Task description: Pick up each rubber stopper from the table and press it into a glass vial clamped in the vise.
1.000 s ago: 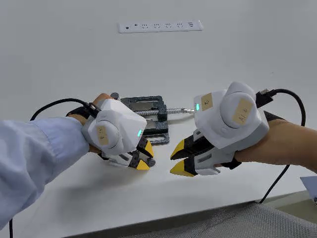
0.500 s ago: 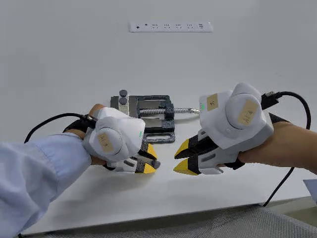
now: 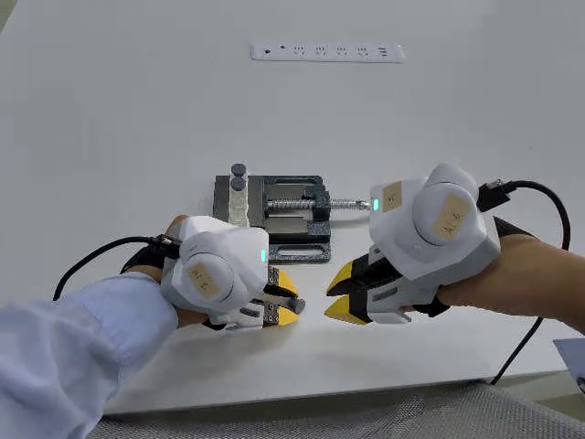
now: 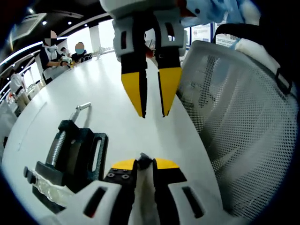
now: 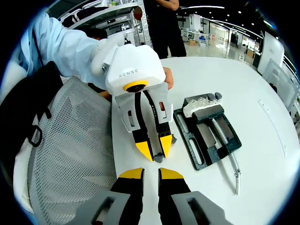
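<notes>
Scene: a white table [image 3: 137, 137] seen from above in the head view, with two hand-held grippers facing each other tip to tip close to its near edge.

Left gripper [image 3: 285, 306]: at about 7 o'clock in the head view. Its yellow-tipped jaws are clamped on a small grey rubber stopper [image 3: 296, 304].

Rubber stopper: it pokes out just past the left gripper's tips, above the tabletop. In the left gripper view it sits pinched between the two tips at 6 o'clock.

Right gripper [image 3: 340, 294]: at about 4 o'clock in the head view. Its jaws are parted by a narrow gap with nothing between them, and its tips point at the left gripper's tips – near, but apart.

Vise [image 3: 283, 219]: dark metal, resting on the table at 12 o'clock from the gap between the grippers. Its screw handle sticks out toward 3 o'clock.

Glass vials [image 3: 239, 203]: a short row clamped at the 9 o'clock end of the vise. The two farthest carry dark stoppers [image 3: 239, 171] – the nearer ones look clear, and whether they are capped cannot be told.

Power strip [image 3: 327, 52]: white, lying far back on the table at 12 o'clock.

Mesh chair [image 4: 234, 117]: pale netted back, at 3 o'clock in the left gripper view, beside the table edge.
</notes>
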Demonstrator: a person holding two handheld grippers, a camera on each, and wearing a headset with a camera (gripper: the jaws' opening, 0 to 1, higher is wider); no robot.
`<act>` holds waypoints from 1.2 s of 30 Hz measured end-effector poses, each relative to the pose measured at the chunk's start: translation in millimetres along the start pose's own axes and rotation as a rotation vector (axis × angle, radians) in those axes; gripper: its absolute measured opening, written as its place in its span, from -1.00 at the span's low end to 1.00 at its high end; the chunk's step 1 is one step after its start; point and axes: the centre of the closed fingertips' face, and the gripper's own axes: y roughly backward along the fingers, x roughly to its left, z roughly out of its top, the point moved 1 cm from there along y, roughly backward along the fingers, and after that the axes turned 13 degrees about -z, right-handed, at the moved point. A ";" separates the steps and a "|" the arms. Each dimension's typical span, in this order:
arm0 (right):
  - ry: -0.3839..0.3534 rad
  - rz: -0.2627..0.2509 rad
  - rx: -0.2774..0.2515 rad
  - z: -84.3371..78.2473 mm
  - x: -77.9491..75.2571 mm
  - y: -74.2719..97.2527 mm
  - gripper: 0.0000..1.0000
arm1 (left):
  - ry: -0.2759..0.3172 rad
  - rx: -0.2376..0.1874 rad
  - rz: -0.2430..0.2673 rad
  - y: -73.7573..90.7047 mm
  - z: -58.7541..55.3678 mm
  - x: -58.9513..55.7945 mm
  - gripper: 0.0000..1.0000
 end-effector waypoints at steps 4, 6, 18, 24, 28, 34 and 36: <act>-0.002 -0.002 -0.001 0.0 -0.1 0.2 -0.84 | -0.008 0.006 -0.019 -0.1 0.0 -2.0 -0.80; -0.003 -0.001 0.000 -0.3 -0.1 0.1 -0.84 | -0.018 0.007 -0.030 0.0 0.3 -2.8 -0.75; -0.004 0.001 -0.003 1.7 -0.3 -1.0 -0.85 | -0.119 0.066 -0.096 5.1 -3.0 -4.2 -0.80; -0.005 0.003 -0.002 2.3 0.3 -1.2 -0.85 | -0.180 0.081 -0.109 6.4 2.7 2.8 -0.82; -0.008 0.003 -0.002 2.1 -0.4 0.3 -0.85 | -0.211 0.092 -0.143 4.9 3.9 2.1 -0.84; -0.006 0.001 0.000 1.9 -1.4 0.7 -0.84 | -0.230 0.116 -0.169 2.5 2.8 -0.5 -0.94; -0.005 0.002 0.001 1.7 -1.2 0.3 -0.84 | -0.223 0.117 -0.164 2.5 2.0 -0.3 -0.95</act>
